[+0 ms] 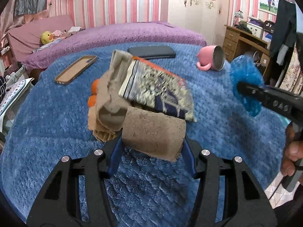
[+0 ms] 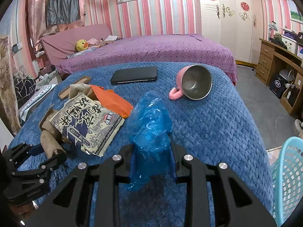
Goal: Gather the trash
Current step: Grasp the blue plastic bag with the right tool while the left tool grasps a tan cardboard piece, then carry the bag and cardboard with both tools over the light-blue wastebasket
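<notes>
My left gripper (image 1: 152, 143) is shut on a brown cardboard piece (image 1: 153, 132) and holds it above the blue blanket. On and behind the cardboard rest a printed snack wrapper (image 1: 157, 87) and crumpled brown paper (image 1: 111, 98); the wrapper (image 2: 87, 124) and left gripper (image 2: 37, 160) also show in the right wrist view. My right gripper (image 2: 152, 151) is shut on a crumpled blue plastic bag (image 2: 149, 124), also seen in the left wrist view (image 1: 246, 81) at right.
A blue blanket (image 2: 217, 124) covers the table. On it lie a tipped pink mug (image 2: 193, 85), a black phone (image 2: 134, 74) and a brown phone case (image 1: 75, 70). A light blue mesh basket (image 2: 287, 177) stands at lower right. A purple bed (image 2: 151, 51) lies behind.
</notes>
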Demonstrator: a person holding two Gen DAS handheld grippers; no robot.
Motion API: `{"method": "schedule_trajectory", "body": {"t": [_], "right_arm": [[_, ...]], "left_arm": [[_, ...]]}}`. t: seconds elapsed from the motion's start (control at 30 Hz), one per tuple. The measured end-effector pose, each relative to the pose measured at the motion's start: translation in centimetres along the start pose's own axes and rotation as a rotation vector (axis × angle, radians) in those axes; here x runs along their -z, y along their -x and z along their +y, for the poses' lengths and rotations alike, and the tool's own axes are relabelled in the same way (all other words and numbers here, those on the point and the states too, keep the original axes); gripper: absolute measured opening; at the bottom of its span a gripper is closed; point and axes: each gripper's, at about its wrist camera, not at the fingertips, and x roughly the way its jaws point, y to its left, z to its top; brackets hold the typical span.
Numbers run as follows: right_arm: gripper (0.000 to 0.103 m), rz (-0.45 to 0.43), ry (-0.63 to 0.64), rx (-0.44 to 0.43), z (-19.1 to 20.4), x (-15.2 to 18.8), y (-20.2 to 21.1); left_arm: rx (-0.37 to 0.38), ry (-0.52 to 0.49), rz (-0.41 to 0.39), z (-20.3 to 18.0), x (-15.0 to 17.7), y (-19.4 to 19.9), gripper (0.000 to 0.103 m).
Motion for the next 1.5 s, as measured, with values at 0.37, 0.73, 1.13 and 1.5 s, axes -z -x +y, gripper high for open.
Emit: {"method": "schedule_trajectory", "body": {"t": [0.37,0.73,1.13,1.5], "right_arm": [[0.028,-0.083,0.011,-0.016,1.3,-0.4,2.5],[0.028,-0.150,0.040,-0.047,2.8,-0.6,5.0],[0.027,-0.179,0.056,-0.077,3.2,-0.9,6.0],[0.027,-0.249,-0.009,-0.037,1.7,-1.6,8.2]], "left_arm": [[0.044,0.030,-0.160,0.3,-1.5,4.4,0.054],[0.014,0.112,-0.291,3.1,-2.0,8.2,0.054],[-0.022,0.164,-0.331,5.2,-2.2,9.3,0.054],[-0.007,0.195,-0.376,6.0,-2.3,10.7,0.054]]}}
